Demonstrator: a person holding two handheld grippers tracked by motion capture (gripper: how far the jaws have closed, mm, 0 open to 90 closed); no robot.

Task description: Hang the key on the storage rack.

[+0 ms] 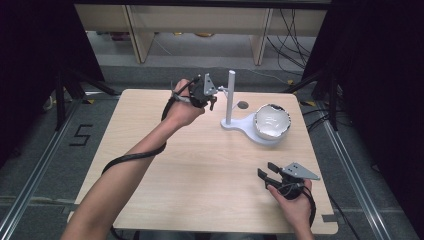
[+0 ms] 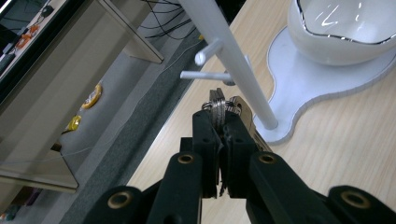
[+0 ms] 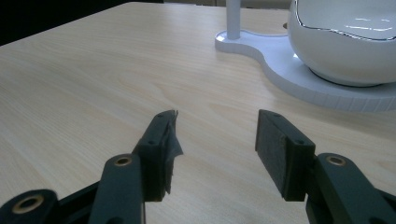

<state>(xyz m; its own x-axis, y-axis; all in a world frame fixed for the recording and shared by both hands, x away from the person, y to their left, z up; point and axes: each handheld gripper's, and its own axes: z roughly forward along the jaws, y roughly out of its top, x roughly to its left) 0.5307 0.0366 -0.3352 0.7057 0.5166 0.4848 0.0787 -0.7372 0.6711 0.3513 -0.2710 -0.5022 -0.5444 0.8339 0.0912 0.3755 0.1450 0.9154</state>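
Left tongs (image 2: 223, 122) pinch a key ring (image 2: 219, 106) near the stand's pegs (image 2: 205, 74), probably hanging next; right tongs (image 3: 217, 135) idle open, empty.

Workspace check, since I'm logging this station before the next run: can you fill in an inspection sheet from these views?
Surface: light wooden table, bare over most of its top, with a round hole near the far edge.
Job's things: white stand with side pegs on a flat white base; white bowl sits on that base; bunch of keys held beside the post, below the pegs.
Clutter: nothing seen.
Grippers: left gripper shut on the keys; right gripper open, holding nothing, low at the table's near right.
Cables: black cable trails along the left forearm; loose wires on the floor behind.
Surroundings: wooden furniture behind the table, grey floor, dark curtains at both sides.
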